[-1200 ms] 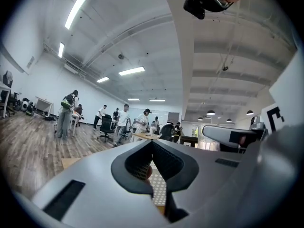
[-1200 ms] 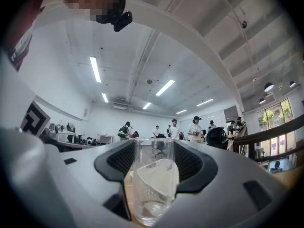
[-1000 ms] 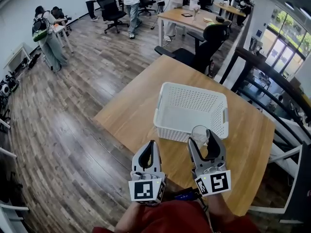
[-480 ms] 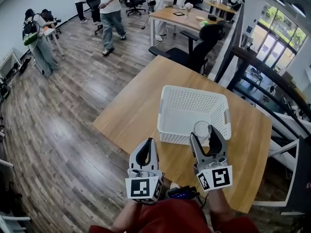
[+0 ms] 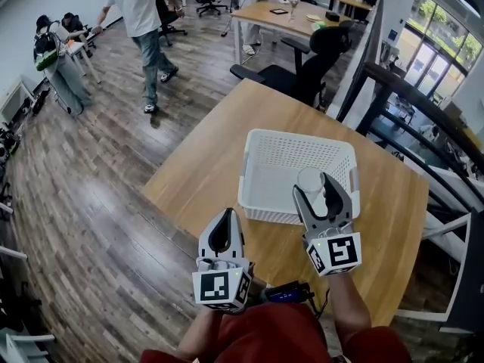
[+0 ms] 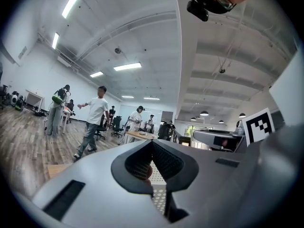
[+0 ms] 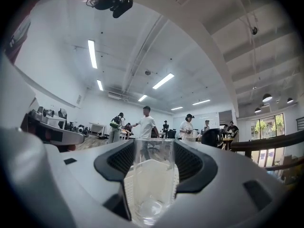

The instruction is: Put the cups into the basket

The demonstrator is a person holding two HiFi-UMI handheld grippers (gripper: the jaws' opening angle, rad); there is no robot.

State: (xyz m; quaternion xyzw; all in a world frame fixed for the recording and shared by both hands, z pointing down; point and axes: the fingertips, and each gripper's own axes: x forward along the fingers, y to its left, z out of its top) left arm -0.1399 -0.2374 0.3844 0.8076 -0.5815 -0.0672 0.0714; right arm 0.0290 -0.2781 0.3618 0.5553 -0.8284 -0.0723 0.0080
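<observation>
A white perforated basket (image 5: pixel 291 151) stands on the wooden table (image 5: pixel 200 169). My right gripper (image 5: pixel 315 189) is shut on a clear glass cup (image 5: pixel 310 178), held upright above the basket's near right part. In the right gripper view the cup (image 7: pixel 151 179) fills the gap between the jaws and looks empty. My left gripper (image 5: pixel 224 219) hangs over the table's near edge, left of the basket, shut with nothing in it. Through the left gripper's (image 6: pixel 152 161) narrow slit a strip of the basket (image 6: pixel 159 199) shows.
A black office chair (image 5: pixel 302 70) stands at the table's far edge. A dark railing (image 5: pixel 423 119) runs along the right. A person in a white shirt (image 5: pixel 140 10) walks on the wood floor at the far left; others stand further back.
My right gripper has carried the cup forward, from before the basket's near wall to over its inside. The left gripper has hardly moved. The person in white has walked leftward.
</observation>
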